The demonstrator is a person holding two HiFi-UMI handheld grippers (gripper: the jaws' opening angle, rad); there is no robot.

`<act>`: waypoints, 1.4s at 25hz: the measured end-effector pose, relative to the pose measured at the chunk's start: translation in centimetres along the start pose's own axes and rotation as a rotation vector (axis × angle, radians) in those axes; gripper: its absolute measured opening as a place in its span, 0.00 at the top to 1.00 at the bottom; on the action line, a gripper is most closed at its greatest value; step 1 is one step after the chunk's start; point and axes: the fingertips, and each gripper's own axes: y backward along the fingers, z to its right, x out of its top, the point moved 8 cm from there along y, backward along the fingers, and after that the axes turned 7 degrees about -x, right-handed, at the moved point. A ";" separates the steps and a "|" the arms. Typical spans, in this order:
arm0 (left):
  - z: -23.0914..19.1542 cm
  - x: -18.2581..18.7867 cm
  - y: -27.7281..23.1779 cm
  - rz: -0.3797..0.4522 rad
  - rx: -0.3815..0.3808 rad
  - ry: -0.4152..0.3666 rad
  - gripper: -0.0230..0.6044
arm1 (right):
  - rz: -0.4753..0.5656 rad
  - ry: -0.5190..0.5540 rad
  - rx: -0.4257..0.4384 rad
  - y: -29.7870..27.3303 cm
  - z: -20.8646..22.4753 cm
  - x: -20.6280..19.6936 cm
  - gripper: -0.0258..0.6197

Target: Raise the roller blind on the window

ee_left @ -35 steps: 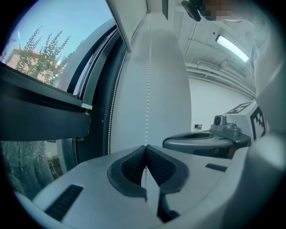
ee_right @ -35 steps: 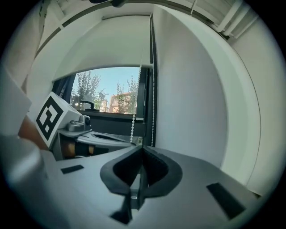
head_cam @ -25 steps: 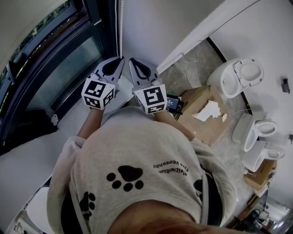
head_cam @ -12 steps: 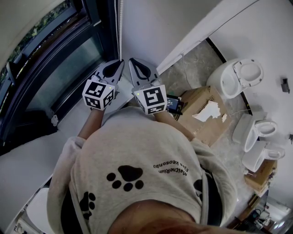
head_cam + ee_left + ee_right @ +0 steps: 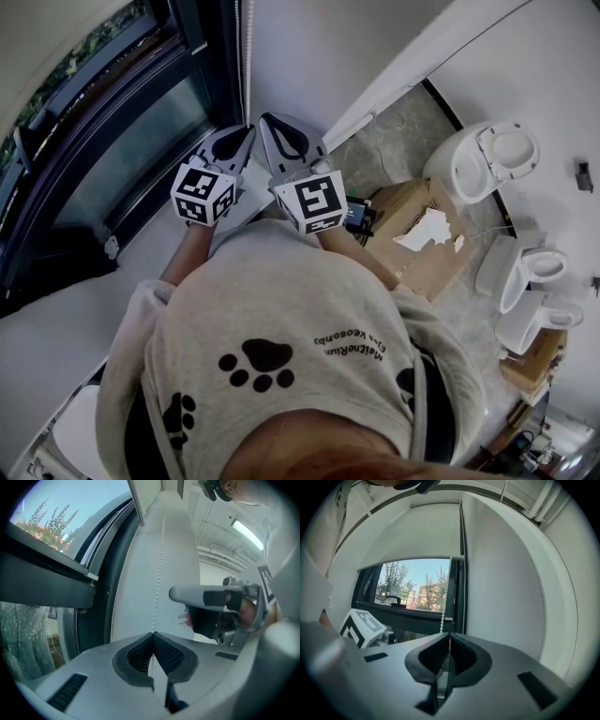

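Observation:
The white roller blind (image 5: 410,534) covers the top of the window (image 5: 412,590), its lower edge above the glass. A bead chain (image 5: 445,599) hangs by the window's right frame, with a second strand (image 5: 463,597) beside it. My right gripper (image 5: 449,634) is shut on the nearer strand. My left gripper (image 5: 153,633) is shut on the bead chain (image 5: 161,555), which runs straight up from its jaws. In the head view the left gripper (image 5: 244,133) and the right gripper (image 5: 266,120) point side by side at the frame, the right slightly higher.
A white wall (image 5: 511,588) stands right of the window. A torn cardboard box (image 5: 422,230) lies on the floor to my right, with white toilets (image 5: 483,159) beyond it. The white sill (image 5: 56,300) runs below the dark frame.
The right gripper has risen a little beside the chain. The left gripper has hardly moved. Both stay shut.

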 end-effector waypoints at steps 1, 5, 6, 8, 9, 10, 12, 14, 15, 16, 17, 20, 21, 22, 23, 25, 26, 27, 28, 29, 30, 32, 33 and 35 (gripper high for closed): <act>0.0 0.0 0.0 0.000 0.000 0.002 0.95 | 0.018 -0.009 0.010 -0.2 0.1 0.8 0.94; 0.1 0.0 -0.2 0.001 -0.003 0.001 0.95 | 0.090 -0.043 0.048 -0.8 0.4 4.6 0.93; 0.1 0.0 -0.3 0.001 -0.002 0.001 0.95 | 0.103 -0.046 0.060 -0.9 0.4 5.5 0.90; 0.0 0.0 -0.4 0.000 -0.001 0.000 0.95 | 0.121 -0.048 0.083 -1.2 0.2 7.0 0.87; -0.1 0.0 -0.4 -0.002 -0.001 0.002 0.95 | 0.128 -0.048 0.089 -1.3 0.2 7.6 0.87; -0.2 0.0 -0.4 -0.005 0.000 0.006 0.95 | 0.133 -0.047 0.090 -1.5 0.2 8.0 0.87; -0.2 -0.4 -0.4 -0.016 -0.001 0.015 0.95 | 0.137 -0.043 0.084 -1.9 0.3 8.7 0.87; -0.2 -1.1 -0.4 -0.027 -0.004 0.030 0.95 | 0.139 -0.036 0.082 -2.3 0.5 9.2 0.87; -0.2 -1.3 -0.4 -0.030 -0.005 0.038 0.95 | 0.140 -0.032 0.085 -2.5 0.5 9.5 0.87; -0.2 -1.5 -0.3 -0.032 -0.006 0.043 0.95 | 0.142 -0.028 0.089 -2.7 0.5 9.7 0.87; -0.1 -1.6 -0.4 -0.034 -0.007 0.044 0.95 | 0.145 -0.025 0.093 -2.8 0.5 10.0 0.87; -0.1 -1.6 -0.5 -0.037 -0.009 0.038 0.95 | 0.160 -0.013 0.097 -2.8 0.3 10.9 0.88; -0.1 -1.6 -0.6 -0.038 -0.009 0.038 0.95 | 0.163 -0.011 0.099 -2.8 0.2 11.1 0.89; -0.2 -1.6 -0.6 -0.038 -0.006 0.040 0.95 | 0.164 -0.013 0.102 -2.9 0.1 11.2 0.91; -0.2 -1.7 -0.5 -0.037 -0.003 0.044 0.95 | 0.161 -0.021 0.105 -2.9 0.1 11.1 0.92; -0.3 -1.8 -0.6 -0.035 0.002 0.054 0.95 | 0.150 -0.044 0.112 -3.1 0.2 10.9 0.94; -0.3 -1.9 -0.6 -0.031 0.004 0.057 0.95 | 0.141 -0.049 0.114 -3.1 0.3 10.9 0.94; -0.2 -2.0 -0.6 -0.026 0.008 0.058 0.95 | 0.133 -0.042 0.113 -3.2 0.2 10.8 0.94; -0.1 -2.0 -0.6 -0.020 0.014 0.049 0.95 | 0.125 -0.026 0.111 -3.3 0.2 10.8 0.94; 0.1 -2.1 -0.6 -0.014 0.021 0.027 0.95 | 0.120 -0.010 0.108 -3.4 0.2 10.8 0.95; 0.3 -2.1 -0.6 -0.009 0.028 -0.005 0.95 | 0.115 -0.001 0.106 -3.5 0.2 10.8 0.95; 0.8 -2.2 -0.7 -0.002 0.027 -0.057 0.95 | 0.110 -0.004 0.104 -3.6 0.3 10.8 0.95; 1.0 -2.3 -0.8 0.000 0.017 -0.065 0.95 | 0.108 -0.006 0.103 -3.6 0.4 10.8 0.95; 1.3 -2.1 -0.8 0.006 0.000 -0.066 0.95 | 0.107 0.001 0.100 -3.6 0.5 10.8 0.95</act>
